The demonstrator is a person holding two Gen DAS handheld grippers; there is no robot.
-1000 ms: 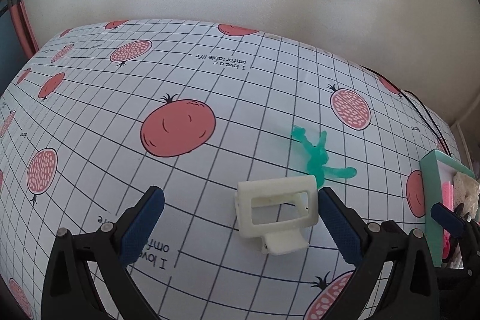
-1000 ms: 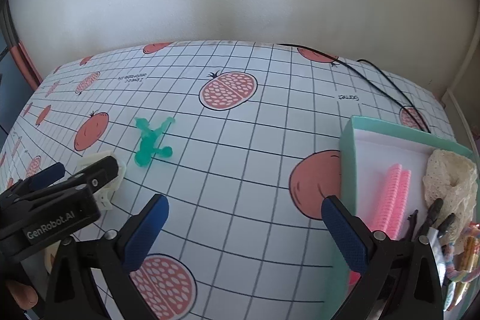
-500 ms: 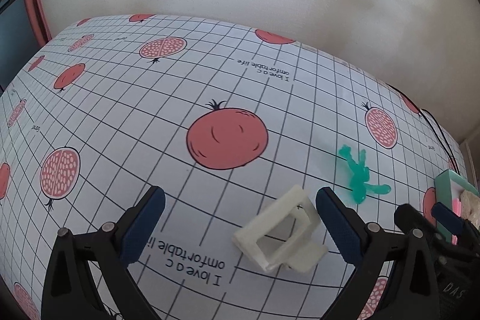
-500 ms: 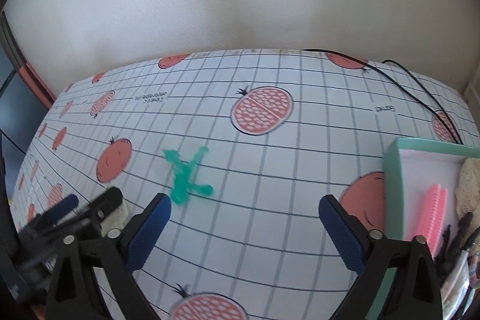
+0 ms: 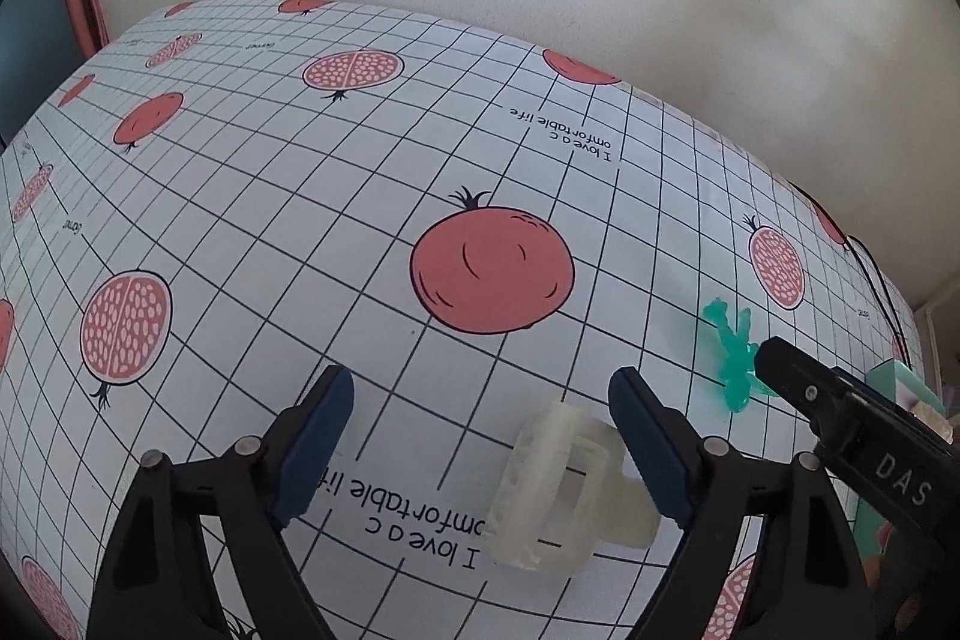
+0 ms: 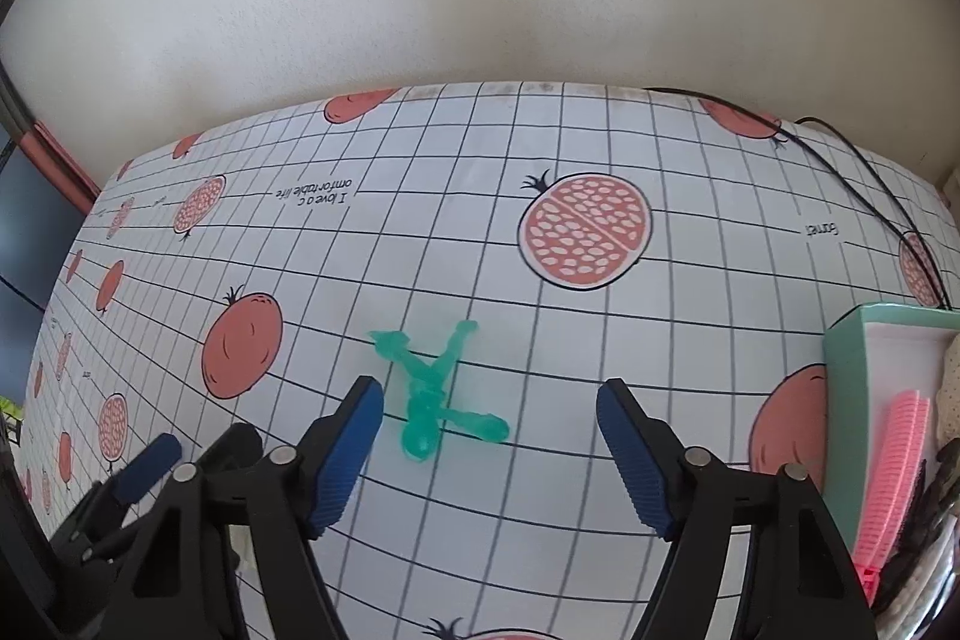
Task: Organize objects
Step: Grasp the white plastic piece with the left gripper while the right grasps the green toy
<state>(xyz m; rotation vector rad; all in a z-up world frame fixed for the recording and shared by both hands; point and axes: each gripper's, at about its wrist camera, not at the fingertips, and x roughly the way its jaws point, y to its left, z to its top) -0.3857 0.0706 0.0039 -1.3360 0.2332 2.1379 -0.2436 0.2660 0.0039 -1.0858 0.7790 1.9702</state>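
My left gripper [image 5: 480,436] is closing, its blue-padded jaws still apart, around the cream-white, rectangular plastic hair claw clip [image 5: 558,490] that lies on the grid-patterned tablecloth printed with red pomegranates [image 5: 300,232]. The clip sits toward the right-hand pad; whether that pad touches it I cannot tell, and the left-hand pad is clearly clear of it.

My right gripper [image 6: 489,436] is closing too, jaws still wide, with the translucent green, X-shaped plastic hair clip [image 6: 429,388] lying flat on the cloth just beyond its left-hand pad (neither pad presses on it). In the left wrist view that green clip shows at about three o'clock, half hidden behind the right gripper's black finger.

At three to four o'clock in the right wrist view stands the mint-green box with a white inside [image 6: 840,376], holding a pink ribbed comb [image 6: 900,460]. A thin black cable [image 6: 858,184] runs across the cloth at two o'clock.
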